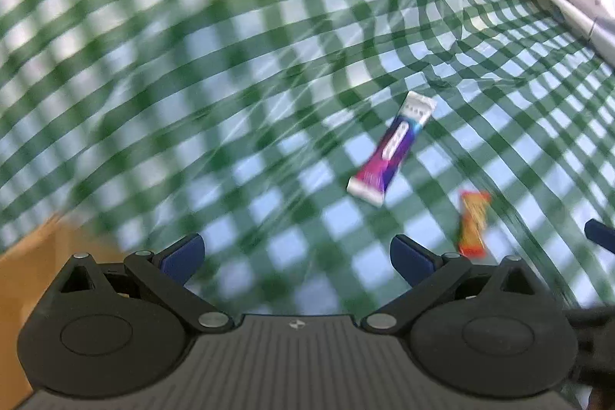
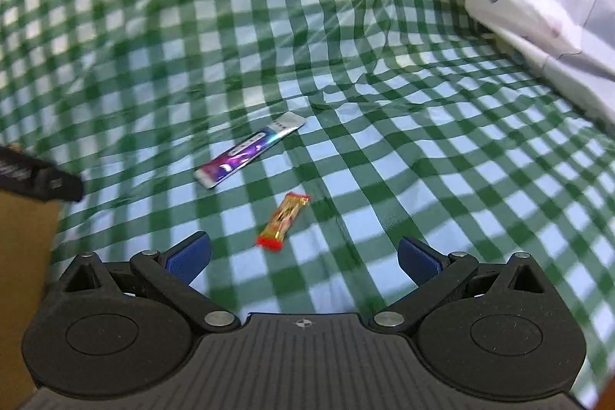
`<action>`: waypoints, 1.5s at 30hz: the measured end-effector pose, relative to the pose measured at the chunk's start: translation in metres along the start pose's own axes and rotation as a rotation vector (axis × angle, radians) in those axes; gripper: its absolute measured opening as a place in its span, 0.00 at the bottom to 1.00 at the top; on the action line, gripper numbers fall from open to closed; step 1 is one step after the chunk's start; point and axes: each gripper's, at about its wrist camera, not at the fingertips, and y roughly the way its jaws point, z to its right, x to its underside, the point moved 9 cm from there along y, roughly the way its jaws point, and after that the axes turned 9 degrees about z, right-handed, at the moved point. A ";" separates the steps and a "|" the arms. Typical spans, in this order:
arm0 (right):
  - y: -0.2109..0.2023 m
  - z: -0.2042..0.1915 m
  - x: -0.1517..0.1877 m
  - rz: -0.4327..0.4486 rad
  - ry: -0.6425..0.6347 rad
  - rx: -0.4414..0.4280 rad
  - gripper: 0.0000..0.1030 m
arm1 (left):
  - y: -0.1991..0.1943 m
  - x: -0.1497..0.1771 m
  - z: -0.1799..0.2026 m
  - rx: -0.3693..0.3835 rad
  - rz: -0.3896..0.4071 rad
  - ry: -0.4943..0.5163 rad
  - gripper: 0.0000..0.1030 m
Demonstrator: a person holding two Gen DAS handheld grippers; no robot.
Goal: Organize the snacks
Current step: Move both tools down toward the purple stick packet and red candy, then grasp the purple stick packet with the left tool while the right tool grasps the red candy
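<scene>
Right wrist view shows the right hand-held gripper point(image 2: 303, 258) spread wide and empty above the green-and-white checked cloth point(image 2: 442, 179), touching nothing, with the small orange-and-red foil snack bar point(image 2: 283, 221) lying flat just ahead between its blue pads point(image 2: 190, 256). Beyond it, apart, lies the long purple-and-white snack sachet point(image 2: 250, 153). Left wrist view shows the left hand-held gripper point(image 1: 298, 258) equally released and empty, the sachet point(image 1: 392, 148) ahead of it and the orange bar point(image 1: 472, 223) beside its right finger.
</scene>
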 end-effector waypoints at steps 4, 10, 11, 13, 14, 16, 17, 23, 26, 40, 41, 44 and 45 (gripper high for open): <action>0.056 -0.009 0.009 0.039 -0.070 -0.041 0.99 | 0.072 -0.018 0.026 0.067 0.025 0.042 1.00; 0.091 -0.018 0.033 0.049 -0.189 -0.014 1.00 | 0.137 -0.018 0.050 0.109 0.058 0.070 1.00; 0.091 -0.018 0.032 0.046 -0.187 -0.016 1.00 | 0.140 -0.018 0.049 0.122 0.082 0.056 1.00; 0.089 -0.017 0.033 0.049 -0.176 -0.022 1.00 | 0.144 -0.016 0.045 0.149 0.079 0.017 1.00; 0.089 -0.017 0.033 0.048 -0.179 -0.020 1.00 | 0.146 -0.015 0.043 0.159 0.071 -0.009 1.00; 0.089 -0.018 0.033 0.046 -0.193 -0.011 1.00 | 0.146 -0.012 0.039 0.174 0.062 -0.045 1.00; 0.091 -0.018 0.033 0.046 -0.195 -0.010 1.00 | 0.146 -0.013 0.038 0.178 0.063 -0.043 1.00; 0.091 -0.014 0.030 0.046 -0.202 -0.007 0.99 | 0.144 -0.013 0.038 0.177 0.056 -0.038 1.00; 0.087 -0.011 0.028 0.051 -0.197 0.030 0.85 | 0.141 -0.013 0.038 0.184 0.036 -0.044 0.96; 0.036 0.008 0.027 -0.021 -0.108 0.023 0.19 | 0.054 0.026 0.032 0.253 -0.025 -0.094 0.21; 0.030 0.009 0.029 -0.027 -0.101 0.021 0.19 | 0.044 0.032 0.030 0.249 -0.026 -0.105 0.21; 0.012 0.011 0.033 -0.050 -0.074 0.014 0.19 | 0.013 0.047 0.021 0.225 -0.036 -0.145 0.21; 0.007 0.011 0.034 -0.056 -0.066 0.012 0.19 | 0.003 0.055 0.019 0.217 -0.045 -0.164 0.21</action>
